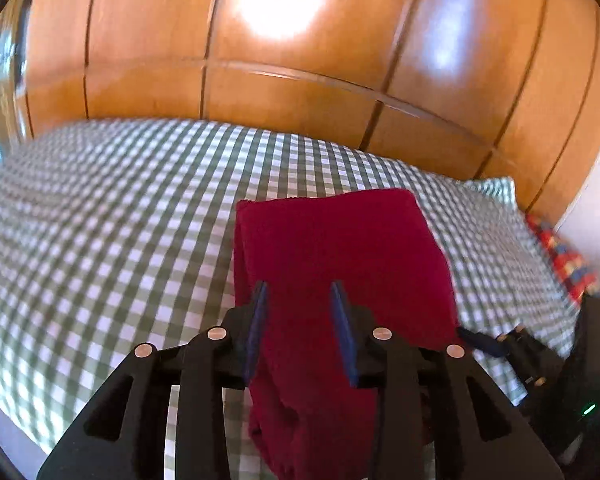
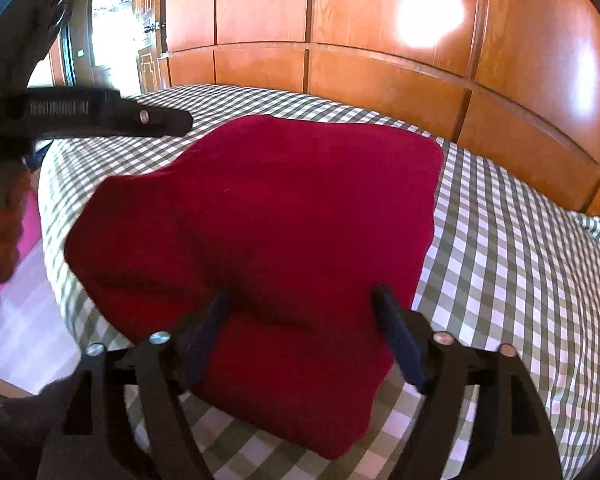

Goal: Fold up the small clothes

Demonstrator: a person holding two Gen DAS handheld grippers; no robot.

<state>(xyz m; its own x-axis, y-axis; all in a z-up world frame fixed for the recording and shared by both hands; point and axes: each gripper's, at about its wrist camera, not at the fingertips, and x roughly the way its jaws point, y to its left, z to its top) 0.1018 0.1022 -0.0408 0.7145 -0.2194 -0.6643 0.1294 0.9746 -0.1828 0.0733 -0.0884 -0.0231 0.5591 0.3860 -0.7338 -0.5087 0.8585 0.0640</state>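
A folded dark red garment (image 1: 340,248) (image 2: 280,208) lies flat on the green-and-white checked bed sheet (image 1: 120,208) (image 2: 500,260), near the bed's front edge. My left gripper (image 1: 299,292) hovers over the garment's near end, jaws partly apart, with nothing pinched between its blue pads. In the right wrist view it shows as a black bar (image 2: 140,120) above the cloth's far left corner. My right gripper (image 2: 300,296) stands wide open over the garment's near right part, its pads clear of the cloth. Its tip (image 1: 500,344) shows beside the garment's right edge.
Glossy wooden wardrobe doors (image 1: 300,80) (image 2: 380,80) run behind the bed. A checked pillow (image 1: 496,188) (image 2: 596,228) lies at the far right, and a red patterned cloth (image 1: 560,256) beyond it. A doorway (image 2: 112,28) is at the far left. A person's hand (image 2: 0,232) holds the left gripper.
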